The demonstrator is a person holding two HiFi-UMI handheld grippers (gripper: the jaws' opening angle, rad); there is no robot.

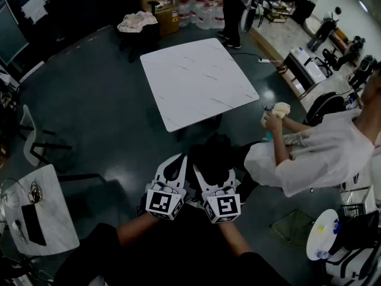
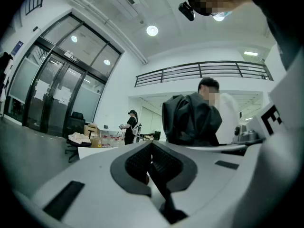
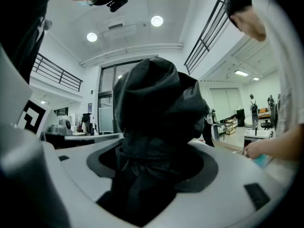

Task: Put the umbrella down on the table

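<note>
A folded black umbrella (image 1: 215, 152) is held in the air, level, short of the near edge of the white marble table (image 1: 196, 79). My right gripper (image 1: 214, 174) is shut on its bunched fabric, which fills the space between the jaws in the right gripper view (image 3: 156, 108). My left gripper (image 1: 177, 163) is right beside it on the left, jaws together. In the left gripper view its pads (image 2: 164, 163) meet with nothing clear between them, and the umbrella (image 2: 190, 118) shows ahead to the right. The table top is bare.
A person in a white shirt (image 1: 315, 154) leans in at the right, close to the umbrella. A small table (image 1: 41, 219) with cables is at lower left, with a white chair (image 1: 28, 137) behind it. Another person (image 1: 232, 11) and boxes are beyond the table.
</note>
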